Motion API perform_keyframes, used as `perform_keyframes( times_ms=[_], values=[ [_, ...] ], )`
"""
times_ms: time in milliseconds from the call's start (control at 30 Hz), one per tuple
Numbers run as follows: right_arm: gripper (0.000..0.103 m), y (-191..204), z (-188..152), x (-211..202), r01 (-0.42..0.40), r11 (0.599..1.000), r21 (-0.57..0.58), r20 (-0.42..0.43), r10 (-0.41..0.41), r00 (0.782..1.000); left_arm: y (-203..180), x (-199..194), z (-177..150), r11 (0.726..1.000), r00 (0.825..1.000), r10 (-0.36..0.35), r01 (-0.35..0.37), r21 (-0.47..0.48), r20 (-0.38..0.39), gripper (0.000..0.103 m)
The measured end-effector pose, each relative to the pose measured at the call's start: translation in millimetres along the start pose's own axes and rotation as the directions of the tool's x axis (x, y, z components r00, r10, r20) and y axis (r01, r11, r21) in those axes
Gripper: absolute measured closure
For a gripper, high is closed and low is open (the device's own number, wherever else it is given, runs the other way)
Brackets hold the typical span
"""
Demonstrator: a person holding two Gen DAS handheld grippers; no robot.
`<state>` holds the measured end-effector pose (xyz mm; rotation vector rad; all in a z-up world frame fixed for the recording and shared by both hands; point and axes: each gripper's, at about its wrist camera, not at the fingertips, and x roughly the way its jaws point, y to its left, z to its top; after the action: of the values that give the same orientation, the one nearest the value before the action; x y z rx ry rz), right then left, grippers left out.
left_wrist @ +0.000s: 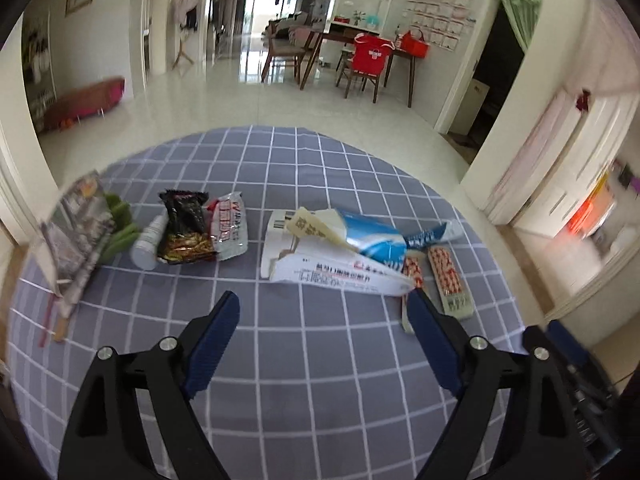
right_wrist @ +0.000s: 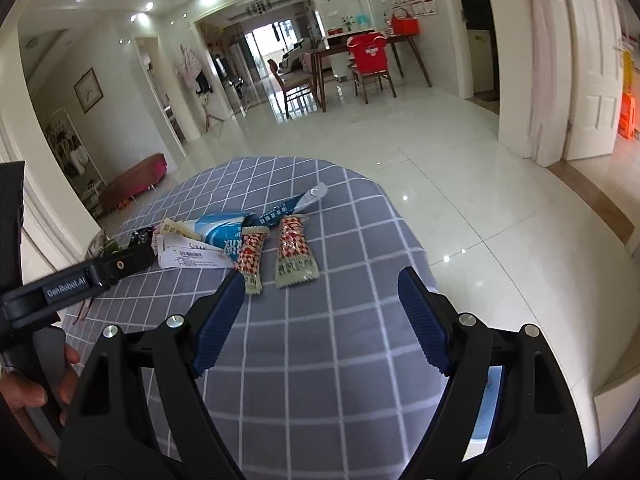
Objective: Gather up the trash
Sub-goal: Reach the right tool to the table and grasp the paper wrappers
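Trash lies on a table under a grey checked cloth [left_wrist: 312,364]. At the centre are a flattened white carton [left_wrist: 320,270] and a crushed blue-and-white carton [left_wrist: 368,236]. Right of them lie two red-and-white snack wrappers [left_wrist: 450,280], one partly behind the left gripper's right finger. At the left are a black snack packet [left_wrist: 186,228], a white-and-red packet [left_wrist: 229,228] and a small white bottle [left_wrist: 149,242]. My left gripper [left_wrist: 324,298] hangs open and empty just short of the white carton. My right gripper [right_wrist: 322,276] is open and empty, with the two wrappers [right_wrist: 294,252] just beyond its left fingertip.
A glossy printed bag [left_wrist: 76,232] and something green [left_wrist: 120,220] sit at the table's left edge. The left gripper's body [right_wrist: 80,280] and a hand [right_wrist: 24,392] fill the right view's left side. White tiled floor [right_wrist: 460,184] surrounds the table; a dining table with chairs [left_wrist: 360,60] stands far back.
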<state>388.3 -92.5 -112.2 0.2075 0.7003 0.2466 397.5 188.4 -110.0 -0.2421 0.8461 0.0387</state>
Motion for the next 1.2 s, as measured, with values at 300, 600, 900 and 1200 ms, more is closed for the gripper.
perform_keyframes(
  times_ms=[300, 600, 900, 1200],
  values=[
    [0.025, 8.6, 14.7, 40.7, 0.010, 0.999, -0.035, -0.051, -0.011, 0.999, 2.6, 29.8, 10.0, 0.999, 1.000, -0.003, 0.001, -0.049, -0.026, 0.019],
    [0.026, 71.8, 28.0, 64.1, -0.111, 0.979, -0.173, -0.069, 0.101, 0.993, 59.1, -2.3, 5.9, 0.981, 0.985, 0.161, -0.153, -0.116, 0.064, 0.019],
    [0.045, 157.0, 31.0, 114.3, -0.202, 0.900, -0.387, -0.171, 0.145, 0.975, 103.5, -11.2, 8.4, 0.972, 0.981, 0.187, -0.176, -0.154, 0.060, 0.019],
    [0.076, 173.7, 28.8, 135.8, -0.221, 0.856, -0.467, -0.209, 0.135, 0.968, 97.8, 2.4, 14.8, 0.985, 0.991, 0.125, -0.119, -0.122, 0.047, 0.019]
  ],
)
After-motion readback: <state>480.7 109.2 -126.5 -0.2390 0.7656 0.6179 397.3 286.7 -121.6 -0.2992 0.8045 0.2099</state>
